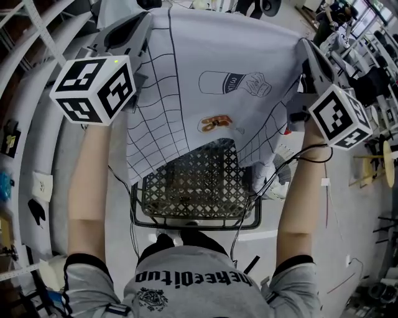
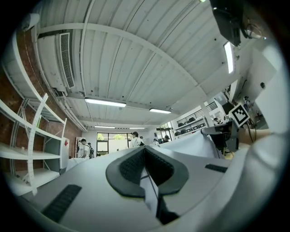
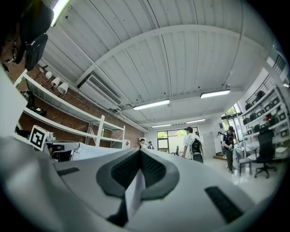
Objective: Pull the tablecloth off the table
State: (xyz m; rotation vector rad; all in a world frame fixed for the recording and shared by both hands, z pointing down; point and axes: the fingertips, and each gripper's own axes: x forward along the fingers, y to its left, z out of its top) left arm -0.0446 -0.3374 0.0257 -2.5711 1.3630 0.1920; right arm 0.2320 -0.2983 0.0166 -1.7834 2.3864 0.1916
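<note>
The white tablecloth, printed with a black grid and small drawings, hangs spread between my two raised grippers. Its lower edge drapes over the far part of the black metal mesh table. My left gripper pinches the cloth's upper left corner and my right gripper pinches the upper right corner. In the left gripper view a thin fold of cloth is clamped in the left gripper. The right gripper view shows the same, a white fold clamped in the right gripper.
White shelving stands against a brick wall on the left. Several people stand at the room's far end, near an office chair. Cables run down beside the table. Chairs and desks crowd the right side.
</note>
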